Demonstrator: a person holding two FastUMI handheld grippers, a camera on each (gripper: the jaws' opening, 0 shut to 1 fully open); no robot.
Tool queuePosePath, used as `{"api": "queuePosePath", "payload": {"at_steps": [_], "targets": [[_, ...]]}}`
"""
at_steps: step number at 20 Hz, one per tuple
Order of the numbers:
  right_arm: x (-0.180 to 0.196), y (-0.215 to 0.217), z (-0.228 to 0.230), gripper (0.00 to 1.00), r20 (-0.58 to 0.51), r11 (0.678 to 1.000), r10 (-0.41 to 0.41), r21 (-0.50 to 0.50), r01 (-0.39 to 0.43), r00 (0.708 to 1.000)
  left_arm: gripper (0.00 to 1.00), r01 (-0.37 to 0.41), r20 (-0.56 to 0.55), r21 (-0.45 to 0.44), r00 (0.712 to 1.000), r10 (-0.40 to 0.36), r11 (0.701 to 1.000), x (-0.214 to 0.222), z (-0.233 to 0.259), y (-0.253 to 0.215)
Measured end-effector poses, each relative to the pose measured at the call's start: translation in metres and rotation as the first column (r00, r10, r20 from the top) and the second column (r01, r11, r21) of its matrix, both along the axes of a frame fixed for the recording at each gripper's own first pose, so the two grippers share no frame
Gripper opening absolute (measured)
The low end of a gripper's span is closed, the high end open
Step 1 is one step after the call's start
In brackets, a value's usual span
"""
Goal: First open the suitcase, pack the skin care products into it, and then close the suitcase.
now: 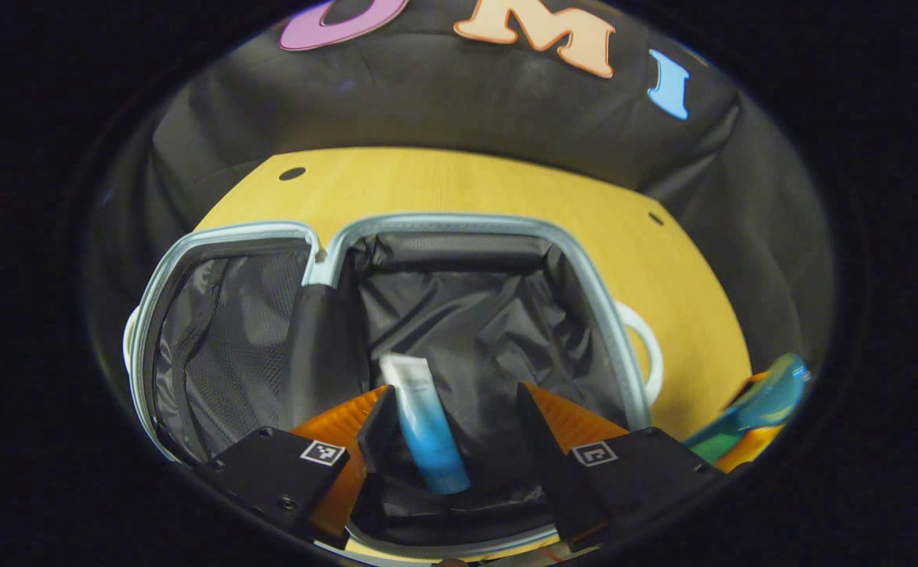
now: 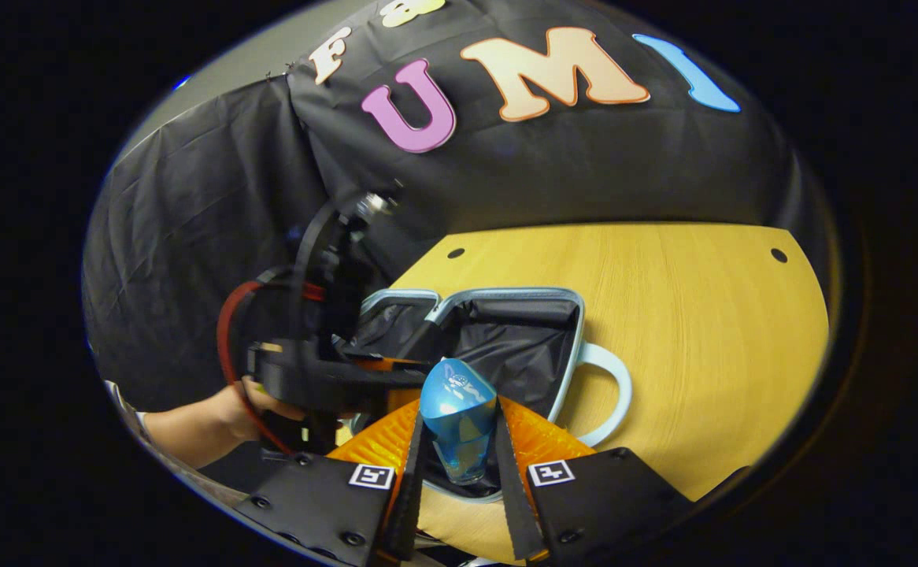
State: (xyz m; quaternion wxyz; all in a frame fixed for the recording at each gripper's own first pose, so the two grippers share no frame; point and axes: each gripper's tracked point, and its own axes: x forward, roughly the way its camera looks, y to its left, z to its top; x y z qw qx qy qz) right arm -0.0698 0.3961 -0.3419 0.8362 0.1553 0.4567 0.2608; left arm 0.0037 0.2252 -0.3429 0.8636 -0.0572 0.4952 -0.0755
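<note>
The wooden worktop (image 2: 687, 331) carries the suitcase (image 1: 585, 268), which lies open with its dark lining showing and its pale handle (image 2: 612, 394) pointing toward the bare wood. The left gripper (image 1: 453, 417) hangs over the suitcase's deeper half with its jaws released and spread wide; a white and blue tube (image 1: 425, 425) sits between them, close beside one finger, over the lining. The right gripper (image 2: 459, 461) is at the suitcase's near edge, its jaws clenched on a blue bottle (image 2: 459, 417), held upright.
</note>
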Motion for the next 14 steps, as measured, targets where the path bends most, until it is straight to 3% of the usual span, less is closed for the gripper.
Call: {"api": "queuePosePath", "payload": {"at_steps": [3,7,10,11,12,13,14], "targets": [[-0.011,0.010,-0.037,0.45,-0.088,0.999,-0.009,-0.051,0.005,0.996,0.85,-0.030,0.065,0.003,0.997,0.030,1.000,0.008,0.026,0.040],[-0.002,0.023,-0.055,0.44,-0.152,0.996,-0.087,-0.023,0.085,0.985,0.85,-0.151,0.122,0.060,0.982,0.143,0.987,0.009,0.049,0.130],[0.017,0.022,-0.062,0.48,-0.131,0.987,-0.152,-0.073,0.143,0.980,0.86,-0.261,0.130,0.129,0.961,0.245,0.957,-0.003,0.055,0.209],[0.020,0.024,-0.064,0.46,-0.122,0.985,-0.159,-0.087,0.149,0.980,0.85,-0.296,0.136,0.139,0.951,0.278,0.945,-0.006,0.058,0.229],[0.026,0.022,-0.064,0.51,-0.105,0.980,-0.176,-0.108,0.165,0.979,0.86,-0.331,0.139,0.151,0.940,0.312,0.931,-0.011,0.059,0.249],[0.031,0.022,-0.067,0.42,-0.094,0.977,-0.190,-0.114,0.179,0.977,0.85,-0.362,0.145,0.163,0.929,0.341,0.918,-0.015,0.059,0.271],[0.035,0.024,-0.065,0.46,-0.092,0.975,-0.202,-0.111,0.192,0.975,0.82,-0.393,0.147,0.175,0.917,0.371,0.903,-0.018,0.058,0.290]]}}
